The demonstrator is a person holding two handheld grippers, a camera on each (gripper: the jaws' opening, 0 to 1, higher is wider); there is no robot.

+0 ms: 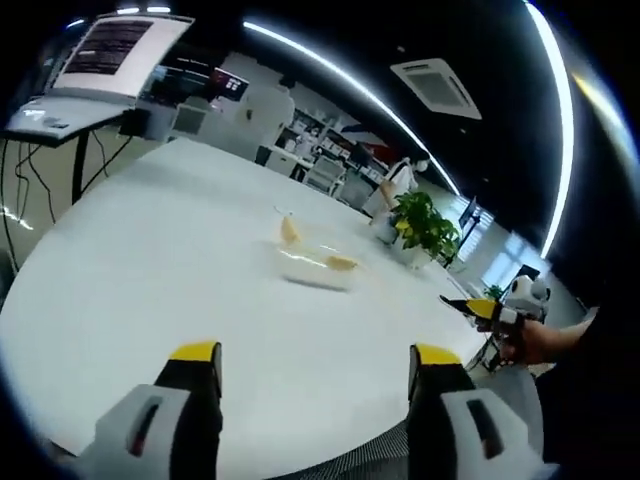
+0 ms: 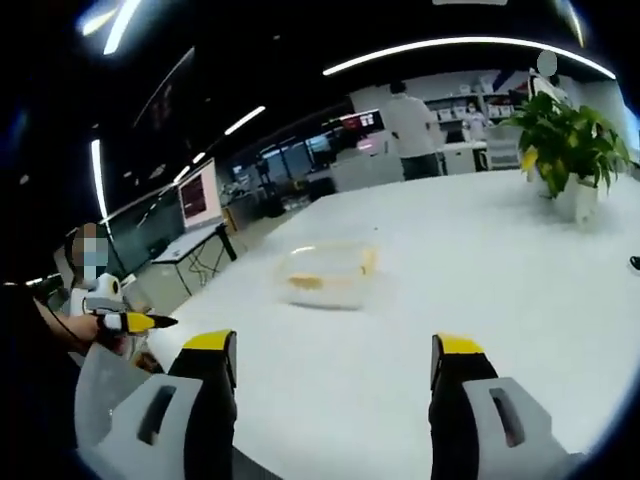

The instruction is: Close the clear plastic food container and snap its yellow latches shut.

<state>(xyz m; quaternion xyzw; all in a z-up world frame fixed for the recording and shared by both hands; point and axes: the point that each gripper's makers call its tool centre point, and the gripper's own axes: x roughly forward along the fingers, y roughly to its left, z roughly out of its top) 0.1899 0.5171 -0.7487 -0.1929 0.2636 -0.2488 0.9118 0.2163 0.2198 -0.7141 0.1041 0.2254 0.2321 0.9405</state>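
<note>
Both tongs, left point(image 1: 314, 372) and right point(image 2: 334, 362), spread empty, well short of the container point(image 2: 327, 274); I'm approaching, lid needs pressing next.

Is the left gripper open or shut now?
Open. In the left gripper view the left gripper has its yellow-tipped tongs wide apart, with bare white table between them.

The right gripper point(image 2: 335, 375) hovers with its jaws spread wide above the white table point(image 2: 480, 300). The clear plastic food container point(image 2: 326, 274) rests well ahead, slightly left of centre, its yellow latches point(image 2: 368, 261) visible. A potted plant point(image 2: 567, 150) stands far ahead to the right.
</note>
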